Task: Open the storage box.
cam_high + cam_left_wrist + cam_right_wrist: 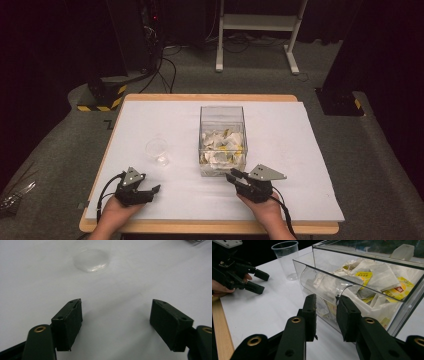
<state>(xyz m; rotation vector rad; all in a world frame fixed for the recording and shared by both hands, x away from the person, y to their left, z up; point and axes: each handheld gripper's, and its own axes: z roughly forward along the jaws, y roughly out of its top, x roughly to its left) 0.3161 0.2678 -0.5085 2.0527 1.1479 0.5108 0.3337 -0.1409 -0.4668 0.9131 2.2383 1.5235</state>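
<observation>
A clear plastic box [222, 107] holding several tea bags [222, 147] stands in the middle of the white table top. An empty clear cup [157, 150] stands upright to its left. My right gripper [232, 175] points at the box's near wall, jaws drawn close together with nothing between them. In the right gripper view its tips [325, 302] sit just short of the curved opening [324, 282] in the box wall [407, 307], with yellow-tagged tea bags [384, 275] behind. My left gripper [152, 192] rests near the front edge, open and empty, with the cup [92, 260] ahead of its jaws [116, 312].
The white board [300, 200] lies on a wooden table whose edge [210, 227] shows in front. In the right gripper view the cup [286, 257] and the left gripper [262, 282] lie off to the left. Dark stands and cables lie on the floor behind.
</observation>
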